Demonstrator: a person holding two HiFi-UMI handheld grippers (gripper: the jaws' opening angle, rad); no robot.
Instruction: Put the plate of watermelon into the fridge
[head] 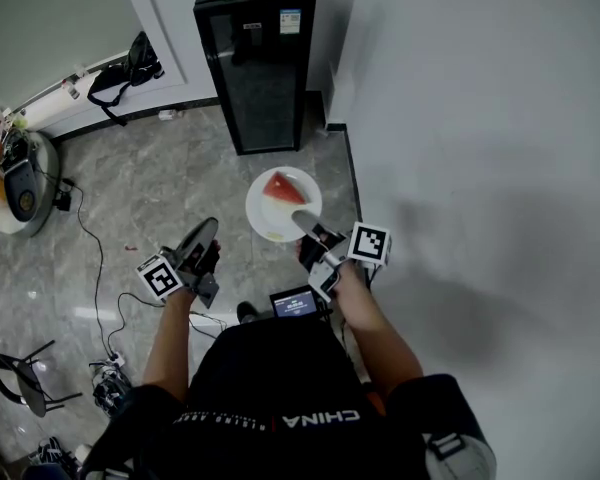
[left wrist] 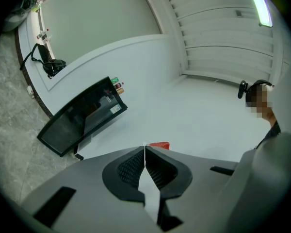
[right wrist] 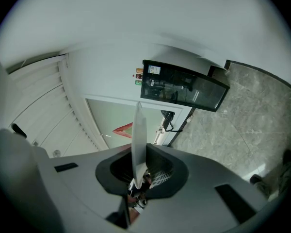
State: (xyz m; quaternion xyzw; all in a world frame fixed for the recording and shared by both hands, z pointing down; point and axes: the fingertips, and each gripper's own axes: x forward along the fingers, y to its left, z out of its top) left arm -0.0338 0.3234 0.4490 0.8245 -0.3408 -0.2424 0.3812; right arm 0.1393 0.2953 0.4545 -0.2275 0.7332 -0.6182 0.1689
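A white plate [head: 272,218] with a red watermelon slice [head: 283,188] hangs above the floor, and my right gripper [head: 310,230] is shut on its near rim. In the right gripper view the plate [right wrist: 139,135] stands edge-on between the jaws, with the watermelon slice [right wrist: 124,129] to its left. The black fridge [head: 257,58] with a dark glass door stands closed ahead against the wall; it also shows as the fridge [left wrist: 81,116] and the fridge [right wrist: 183,91]. My left gripper [head: 202,240] is shut and empty, held lower left of the plate; its jaws meet in the left gripper [left wrist: 145,154] view.
A white wall [head: 480,118] runs along the right of the fridge. A black bag [head: 125,68] lies on a white ledge at the back left. A round appliance [head: 20,178], cables [head: 95,258] and a stool [head: 25,378] sit on the marble floor at left.
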